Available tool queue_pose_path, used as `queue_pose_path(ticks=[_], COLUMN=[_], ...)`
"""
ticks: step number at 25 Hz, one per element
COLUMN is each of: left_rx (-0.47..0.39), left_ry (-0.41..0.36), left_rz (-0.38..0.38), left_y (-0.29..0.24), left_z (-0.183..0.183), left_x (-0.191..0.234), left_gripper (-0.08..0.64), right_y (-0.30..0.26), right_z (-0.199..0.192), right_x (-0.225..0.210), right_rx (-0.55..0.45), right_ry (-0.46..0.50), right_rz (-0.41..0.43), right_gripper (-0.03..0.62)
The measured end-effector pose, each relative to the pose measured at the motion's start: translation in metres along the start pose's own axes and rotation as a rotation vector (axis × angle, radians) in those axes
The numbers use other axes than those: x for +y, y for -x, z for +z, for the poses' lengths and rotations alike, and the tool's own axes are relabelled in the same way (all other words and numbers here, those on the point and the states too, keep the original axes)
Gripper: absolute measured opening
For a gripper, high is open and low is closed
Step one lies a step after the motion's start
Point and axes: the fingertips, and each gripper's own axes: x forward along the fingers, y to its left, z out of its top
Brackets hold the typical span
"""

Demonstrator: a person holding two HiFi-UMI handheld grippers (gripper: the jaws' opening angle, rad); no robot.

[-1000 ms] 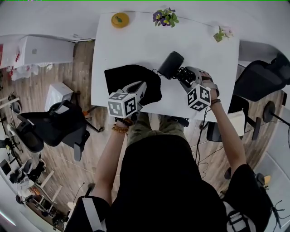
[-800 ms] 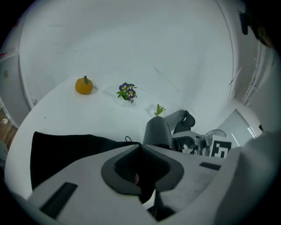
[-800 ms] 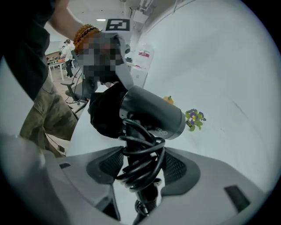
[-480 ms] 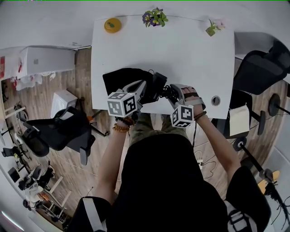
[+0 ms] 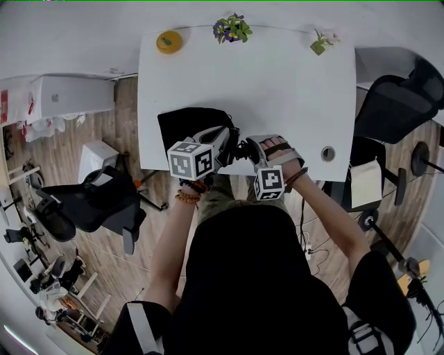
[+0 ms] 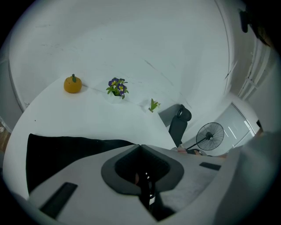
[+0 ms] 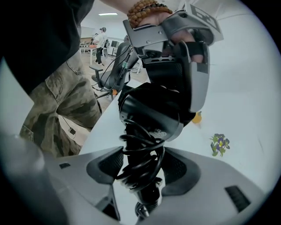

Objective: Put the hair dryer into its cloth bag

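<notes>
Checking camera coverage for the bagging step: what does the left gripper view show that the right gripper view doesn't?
Only the left gripper view: a standing fan and a small green plant. Only the right gripper view: the hair dryer, its cord-wrapped handle clamped in the right gripper, plus camouflage trousers and a bead bracelet. Both: the white table and the purple flowers.
</notes>
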Motion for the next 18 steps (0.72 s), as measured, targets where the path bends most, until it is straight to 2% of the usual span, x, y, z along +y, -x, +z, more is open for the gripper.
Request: queue_pose_path(ticks=[3,5,10,14,15,16,18], left_rx=[0.013,0.021,0.028,-0.038,-0.041,-0.035,-0.011], left_ry=[-0.003,-0.009,-0.021,-0.045,-0.076,-0.112,-0.156], left_rz=[-0.006,-0.013,-0.042,-0.039,-0.027,-0.007,0.026], left_y=[-0.002,-0.002,-0.003,0.002,0.005,0.01,0.018], left_z=[-0.006,-0.01,-0.023,-0.021,-0.023,-0.029,-0.046], left_x=[-0.004,-0.008,-0.019,-0.012,-0.009,-0.005,0.007], left_gripper=[0.032,0.032,0.032,0.034,0.068,0.146,0.164], right_y=[-0.012,-0.021,-0.037,-0.043,-0.044,-0.044,-0.044], right_z=[0.007,0.01,0.012,0.019,0.018,0.018,0.021], right_x=[0.003,0.0,-0.017,-0.019,-0.017,-0.016,-0.015], right_rx=[0.0,-0.001,-0.002,-0.009,-0.005,-0.002,-0.01], right_ry=[0.006,-0.024,-0.253,-0.343,-0.352,-0.355,-0.342], right_rz=[0.031,0.044,0.069,0.081,0.08,0.075,0.062], right_gripper=[0.282,0.282,0.282,0.282,0.282,0.282,0.282])
